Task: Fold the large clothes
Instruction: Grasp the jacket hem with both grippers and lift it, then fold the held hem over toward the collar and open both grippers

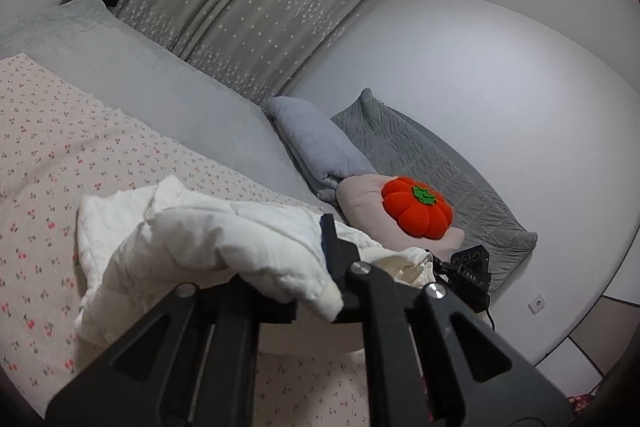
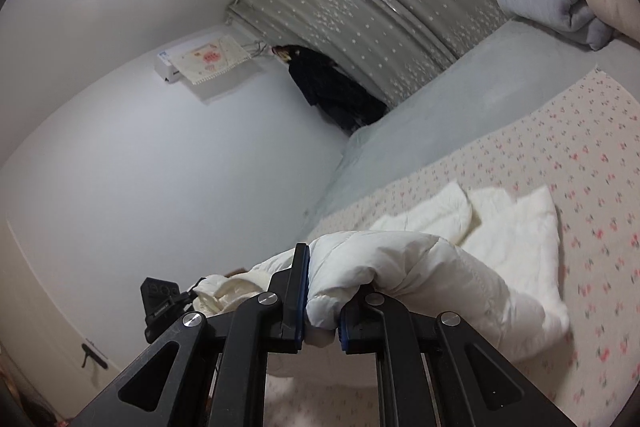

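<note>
The padded garment [image 1: 200, 251] lies on the near part of the flowered sheet [image 1: 60, 155], one fold raised between the left gripper's [image 1: 288, 291] fingers and another between the right gripper's [image 2: 320, 311]. Beyond the sheet runs a plain blanket [image 1: 160, 99], with curtains [image 1: 248, 7] behind it. Far right, a rolled blanket [image 1: 316, 147] sits beside a pillow [image 1: 360, 203] bearing a pumpkin cushion [image 1: 416, 207], with a quilted cover [image 1: 432, 163] behind them.

Black hand-held gripper [image 2: 320, 303], silver screws, blue finger pads [image 2: 305, 291].
</note>
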A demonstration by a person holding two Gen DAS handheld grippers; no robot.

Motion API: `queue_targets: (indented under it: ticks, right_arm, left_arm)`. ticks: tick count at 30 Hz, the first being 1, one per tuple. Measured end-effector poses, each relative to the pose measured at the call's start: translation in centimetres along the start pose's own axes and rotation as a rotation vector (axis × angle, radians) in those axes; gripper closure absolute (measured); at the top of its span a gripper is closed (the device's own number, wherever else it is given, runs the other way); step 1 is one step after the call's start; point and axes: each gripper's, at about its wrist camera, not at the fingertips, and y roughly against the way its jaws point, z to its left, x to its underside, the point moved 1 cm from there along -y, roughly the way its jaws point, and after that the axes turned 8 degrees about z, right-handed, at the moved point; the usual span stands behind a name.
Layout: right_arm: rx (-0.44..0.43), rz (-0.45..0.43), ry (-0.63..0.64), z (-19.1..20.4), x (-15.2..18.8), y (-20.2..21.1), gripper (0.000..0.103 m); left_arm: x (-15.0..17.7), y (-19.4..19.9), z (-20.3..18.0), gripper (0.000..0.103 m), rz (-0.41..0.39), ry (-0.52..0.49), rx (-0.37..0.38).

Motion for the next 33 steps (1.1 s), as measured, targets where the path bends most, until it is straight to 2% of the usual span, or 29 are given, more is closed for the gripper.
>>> queue_targets:
  ticks: [6, 12, 15, 19, 21, 24, 29, 31, 33]
  right_arm:
    - [-0.014, -0.075, -0.094, -4.7, -4.6, -4.4, 0.092]
    - [0.019, -0.153, -0.205, -10.2, -7.8, -9.2, 0.092]
    - [0.071, -0.181, -0.265, -13.3, -8.9, -12.0, 0.092]
    - [0.166, -0.181, -0.333, -17.3, -9.3, -15.4, 0.092]
    - [0.234, -0.172, -0.349, -18.7, -9.3, -16.8, 0.092]
    - [0.325, -0.144, -0.372, -20.8, -8.9, -18.7, 0.092]
    - [0.415, -0.107, -0.374, -23.2, -8.2, -20.2, 0.092]
    - [0.411, -0.103, -0.386, -24.2, -7.9, -20.5, 0.092]
    - [0.383, -0.106, -0.42, -25.4, -7.5, -20.5, 0.093]
  left_arm:
    - [-4.9, -5.3, 3.9, 0.093, -0.052, 0.035, -0.009]
    - [-8.0, -12.1, 10.0, 0.093, -0.084, 0.104, -0.093]
    - [-8.7, -15.3, 13.2, 0.093, -0.082, 0.145, -0.157]
    - [-8.6, -18.8, 16.9, 0.092, -0.066, 0.183, -0.261]
    - [-8.1, -20.5, 18.7, 0.092, -0.038, 0.212, -0.331]
    - [-7.0, -22.6, 21.5, 0.091, 0.006, 0.265, -0.398]
    - [-5.7, -24.4, 23.5, 0.089, 0.044, 0.279, -0.466]
    - [-5.2, -24.7, 24.1, 0.089, 0.047, 0.274, -0.471]
    - [-5.0, -24.8, 25.3, 0.088, 0.051, 0.314, -0.448]
